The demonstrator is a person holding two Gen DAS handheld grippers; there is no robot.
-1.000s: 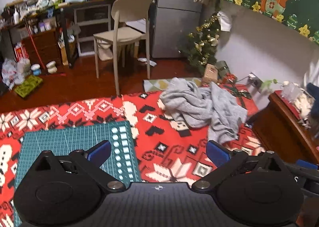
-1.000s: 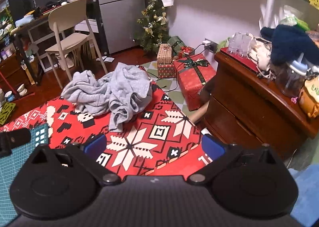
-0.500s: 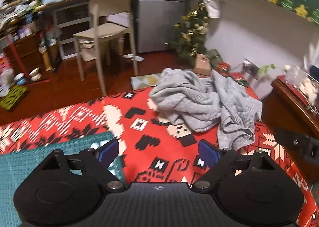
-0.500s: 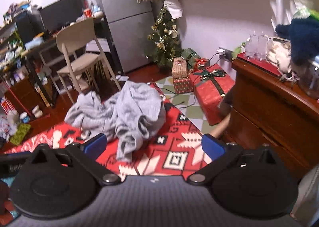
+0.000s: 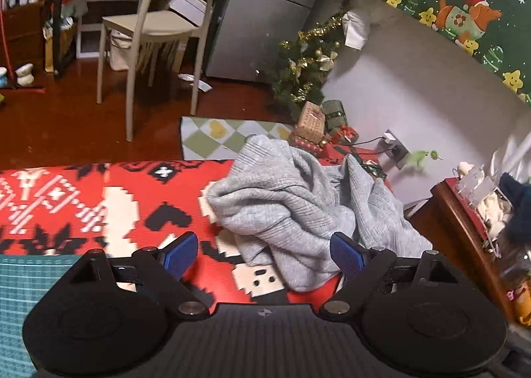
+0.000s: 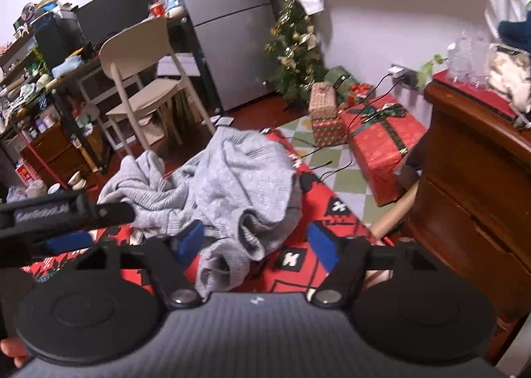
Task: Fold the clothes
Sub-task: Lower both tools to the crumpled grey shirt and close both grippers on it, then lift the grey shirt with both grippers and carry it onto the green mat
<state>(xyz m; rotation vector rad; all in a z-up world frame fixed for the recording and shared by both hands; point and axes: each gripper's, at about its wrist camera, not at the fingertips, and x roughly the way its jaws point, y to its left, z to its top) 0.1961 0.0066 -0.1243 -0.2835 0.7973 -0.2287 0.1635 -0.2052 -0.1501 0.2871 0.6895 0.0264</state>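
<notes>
We see the crumpled grey ribbed-knit sweater (image 5: 298, 208) heaped at the far end of the red patterned Christmas cloth (image 5: 99, 198) on the tabletop. Our left gripper (image 5: 265, 253) spreads its fingers wide over the sweater's near edge, gripping nothing. Our right gripper (image 6: 255, 242) has just been closing its fingers around a grey fold, not yet pressing it.

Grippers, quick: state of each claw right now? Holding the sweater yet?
Left claw: open, straddling the edge of the grey sweater, not gripping.
Right claw: open, has just been closing; a sweater fold lies between its pads, not yet pinched.
</notes>
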